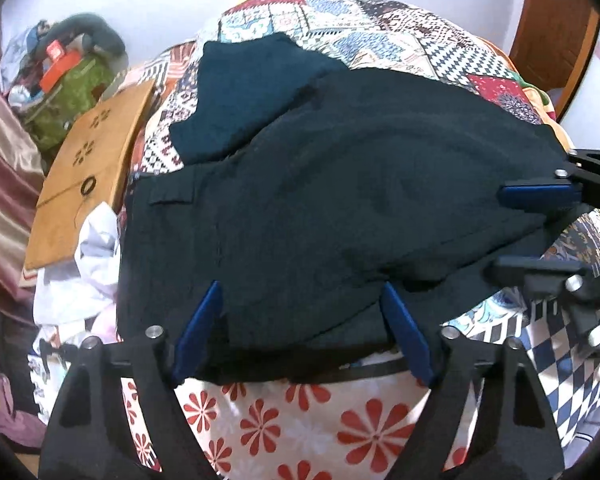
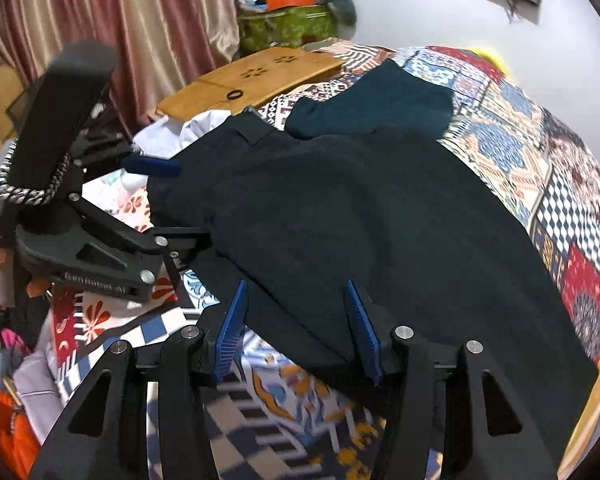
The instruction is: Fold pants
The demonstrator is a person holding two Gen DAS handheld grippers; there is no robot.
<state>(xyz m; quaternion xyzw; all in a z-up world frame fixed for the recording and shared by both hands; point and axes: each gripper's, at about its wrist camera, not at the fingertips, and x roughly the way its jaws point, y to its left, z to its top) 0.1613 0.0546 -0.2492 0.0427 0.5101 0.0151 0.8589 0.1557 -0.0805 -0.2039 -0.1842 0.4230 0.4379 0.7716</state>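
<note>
Dark navy pants [image 1: 320,200] [image 2: 340,220] lie doubled over on the patchwork bed cover, waistband with a belt loop [image 1: 170,200] at the left. My left gripper [image 1: 300,312] [image 2: 168,204] is at the waist end, its blue pads [image 1: 200,320] wide apart with the cloth's near edge lying loose between them. My right gripper [image 2: 296,320] [image 1: 532,232] is at the leg end. Its pads [image 2: 364,332] are also apart, straddling a fold of the pants without pressing it.
A folded teal garment [image 1: 252,92] lies just beyond the pants. A brown board [image 1: 88,168] and crumpled white clothes [image 1: 84,280] sit at the bed's left side. A green bag with clutter [image 1: 72,92] and curtains [image 2: 140,20] stand behind. A wooden door [image 1: 552,20] is at the right.
</note>
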